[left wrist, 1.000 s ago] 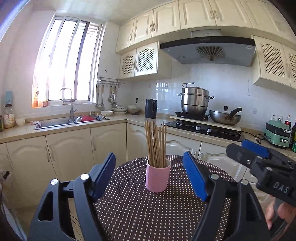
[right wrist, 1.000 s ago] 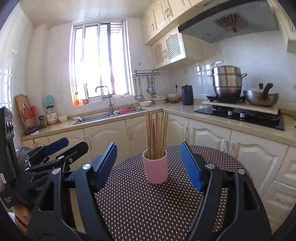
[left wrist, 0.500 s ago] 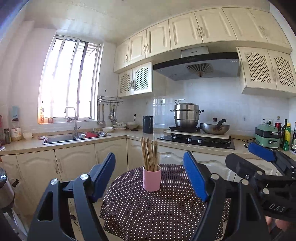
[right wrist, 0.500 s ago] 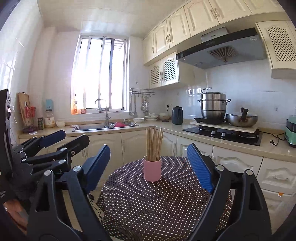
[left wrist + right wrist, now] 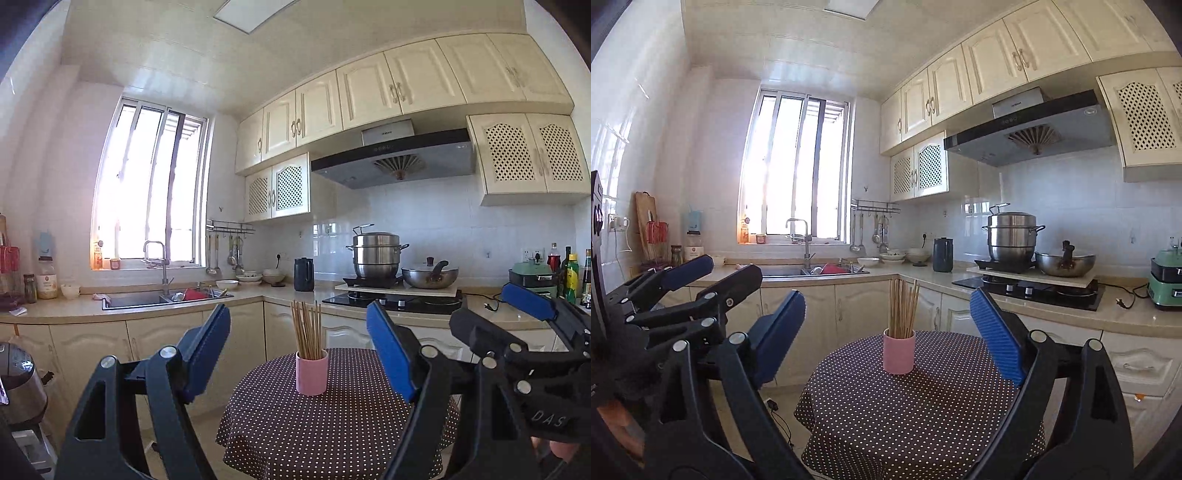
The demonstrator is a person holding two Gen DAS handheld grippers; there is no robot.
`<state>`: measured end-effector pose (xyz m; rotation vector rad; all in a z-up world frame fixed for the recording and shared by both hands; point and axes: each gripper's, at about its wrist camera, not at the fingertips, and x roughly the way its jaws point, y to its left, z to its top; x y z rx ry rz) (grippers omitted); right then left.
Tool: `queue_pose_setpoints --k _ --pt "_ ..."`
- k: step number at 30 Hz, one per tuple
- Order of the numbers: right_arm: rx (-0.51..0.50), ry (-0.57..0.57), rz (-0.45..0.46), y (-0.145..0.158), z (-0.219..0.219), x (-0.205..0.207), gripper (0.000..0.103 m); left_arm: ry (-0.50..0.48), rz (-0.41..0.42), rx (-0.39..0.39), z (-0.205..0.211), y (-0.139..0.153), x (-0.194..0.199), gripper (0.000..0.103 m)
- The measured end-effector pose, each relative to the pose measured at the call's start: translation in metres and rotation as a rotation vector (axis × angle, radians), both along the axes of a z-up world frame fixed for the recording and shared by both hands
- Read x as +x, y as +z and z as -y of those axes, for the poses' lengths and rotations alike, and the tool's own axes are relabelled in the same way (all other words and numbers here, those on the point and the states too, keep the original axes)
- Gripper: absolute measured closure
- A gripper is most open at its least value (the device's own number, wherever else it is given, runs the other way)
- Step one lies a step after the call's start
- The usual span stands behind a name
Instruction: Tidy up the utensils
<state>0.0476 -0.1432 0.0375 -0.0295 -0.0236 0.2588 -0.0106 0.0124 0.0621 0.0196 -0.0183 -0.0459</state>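
Both tongs empty. Left tongs (image 5: 299, 354) wide open, nothing between the jaws; right tongs (image 5: 888, 332) have just been opening, now spread wide, also nothing held. Chopsticks (image 5: 903, 310) stand bunched upright in the pink cup (image 5: 899, 352), which sits alone on the dotted tabletop (image 5: 923, 417), well apart from both tongs. Looks to me like sorting is done and I'm at the pull-back step. To do it well: keep both tongs level, retreat straight, stay clear of the cup so the tall sticks don't tip it.
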Motion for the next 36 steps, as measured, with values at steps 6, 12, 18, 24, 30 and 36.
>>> queue_pose_setpoints --k 6,12,18,24,30,36 --pt "-0.003 -0.011 0.001 0.0 -0.001 -0.004 0.013 0.006 0.006 0.001 0.0 0.002 -0.005 0.028" --pt "0.008 -0.012 -0.009 0.0 0.002 -0.004 0.013 0.021 0.015 0.017 0.004 0.002 -0.004 0.028" --pt "0.012 -0.011 -0.012 0.0 0.003 -0.004 0.013 0.027 0.023 0.022 0.006 0.001 -0.006 0.028" --pt "0.016 -0.011 -0.015 -0.002 0.003 -0.005 0.013 0.034 0.035 0.026 0.01 0.0 -0.008 0.028" --pt "0.018 -0.014 -0.015 -0.002 0.003 -0.005 0.013 0.036 0.042 0.031 0.011 -0.001 -0.009 0.028" --pt "0.016 -0.018 -0.011 -0.002 0.004 -0.005 0.013 0.031 0.048 0.028 0.012 0.001 -0.01 0.028"
